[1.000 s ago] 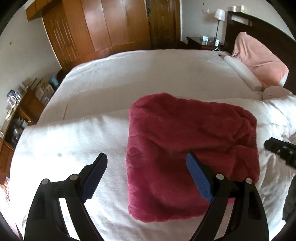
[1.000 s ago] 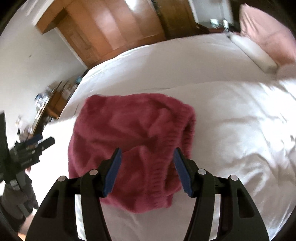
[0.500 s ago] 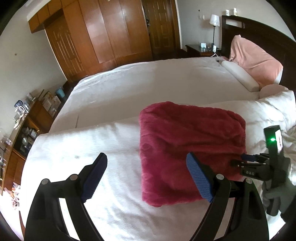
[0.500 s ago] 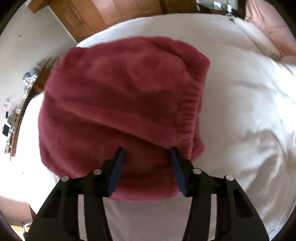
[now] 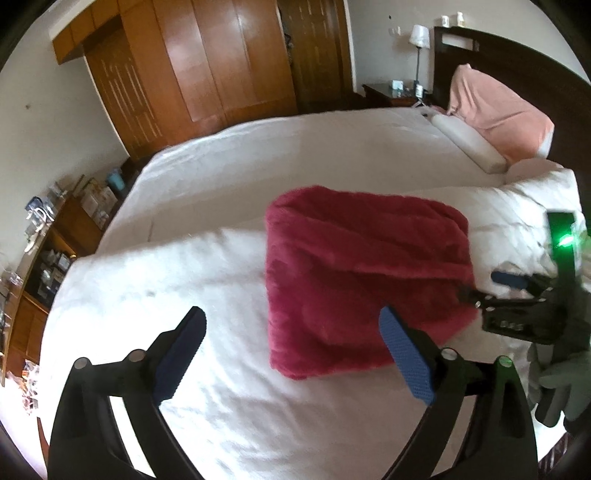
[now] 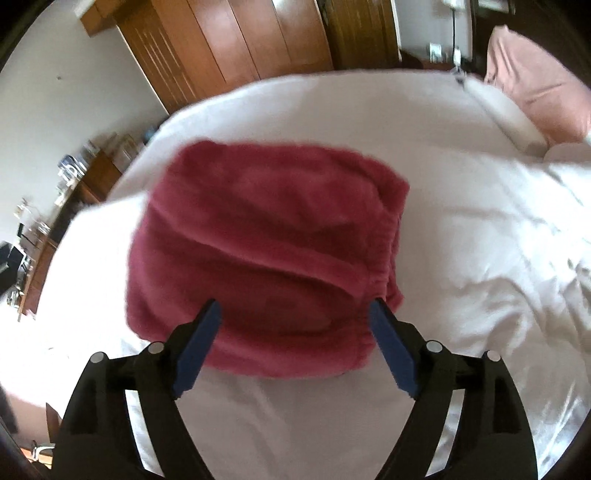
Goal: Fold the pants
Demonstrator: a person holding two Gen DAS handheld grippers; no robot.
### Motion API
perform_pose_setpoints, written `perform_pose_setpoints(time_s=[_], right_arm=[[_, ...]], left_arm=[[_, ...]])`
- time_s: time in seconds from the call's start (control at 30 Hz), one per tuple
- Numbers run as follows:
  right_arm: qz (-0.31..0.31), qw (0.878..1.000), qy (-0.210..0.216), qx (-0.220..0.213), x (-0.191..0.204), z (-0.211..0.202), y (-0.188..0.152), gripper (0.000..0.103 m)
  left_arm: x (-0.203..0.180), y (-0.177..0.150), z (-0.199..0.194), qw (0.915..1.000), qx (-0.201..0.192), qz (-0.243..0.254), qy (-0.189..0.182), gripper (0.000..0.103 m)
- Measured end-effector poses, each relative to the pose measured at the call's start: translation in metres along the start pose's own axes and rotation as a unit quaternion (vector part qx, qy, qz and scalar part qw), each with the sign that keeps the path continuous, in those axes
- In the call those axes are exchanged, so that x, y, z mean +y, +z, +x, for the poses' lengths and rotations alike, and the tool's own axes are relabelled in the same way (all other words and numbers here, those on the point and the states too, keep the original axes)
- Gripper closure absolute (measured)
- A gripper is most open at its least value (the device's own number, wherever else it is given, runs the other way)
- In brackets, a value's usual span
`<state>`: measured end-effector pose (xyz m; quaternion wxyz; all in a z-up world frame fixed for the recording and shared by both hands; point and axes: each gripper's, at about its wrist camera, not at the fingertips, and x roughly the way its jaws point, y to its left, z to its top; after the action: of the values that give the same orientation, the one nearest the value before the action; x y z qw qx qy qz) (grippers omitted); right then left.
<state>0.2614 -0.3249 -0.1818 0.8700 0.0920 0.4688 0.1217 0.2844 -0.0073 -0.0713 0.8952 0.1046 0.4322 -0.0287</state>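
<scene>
Folded red pants [image 5: 362, 273] on white bed [image 5: 229, 417], legs tucked under, elastic waistband facing right, left gripper [image 5: 295, 354] and right gripper [image 6: 295, 343] jaws released.

Left hand-held gripper [image 5: 291, 332] jaws wide apart, empty. Right hand-held gripper [image 6: 295, 321] likewise spread, gloved.

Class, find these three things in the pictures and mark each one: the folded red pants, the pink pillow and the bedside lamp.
Red pants [image 6: 266, 251], right wrist view, on the middle of the folded bundle.
Pink pillow [image 5: 495, 114], left wrist view, on the pillow's front face.
Bedside lamp [image 5: 420, 36], left wrist view, on the white shade.
</scene>
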Motion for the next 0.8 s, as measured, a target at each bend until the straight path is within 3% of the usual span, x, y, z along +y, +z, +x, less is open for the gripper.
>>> perform_pose_setpoints(time_s=[0.07, 0.2, 0.33, 0.53, 0.67, 0.8], right_arm=[[-0.005, 1.000, 0.010, -0.025, 0.009, -0.028, -0.002, 0.005], [-0.033, 0.997, -0.004, -0.068, 0.027, -0.072, 0.001, 0.003], [-0.044, 0.995, -0.037, -0.085, 0.039, -0.105, 0.004, 0.003], [-0.042, 0.992, -0.043, -0.110, 0.048, -0.141, 0.001, 0.003], [-0.055, 0.990, -0.047, -0.122, 0.056, -0.157, 0.000, 0.003], [-0.067, 0.989, -0.045, -0.125, 0.061, -0.160, 0.000, 0.003]], left_arm=[[-0.005, -0.002, -0.001, 1.0000, 0.006, -0.001, -0.006, 0.009], [-0.010, -0.003, -0.008, 1.0000, 0.007, -0.004, 0.000, 0.009], [-0.011, 0.000, -0.019, 0.9998, -0.003, -0.011, 0.015, 0.005], [-0.011, 0.004, -0.041, 0.9981, -0.036, -0.023, 0.044, 0.005], [-0.012, 0.007, -0.053, 0.9957, -0.047, -0.037, 0.070, 0.005], [-0.013, 0.009, -0.059, 0.9955, -0.044, -0.048, 0.069, 0.005]])
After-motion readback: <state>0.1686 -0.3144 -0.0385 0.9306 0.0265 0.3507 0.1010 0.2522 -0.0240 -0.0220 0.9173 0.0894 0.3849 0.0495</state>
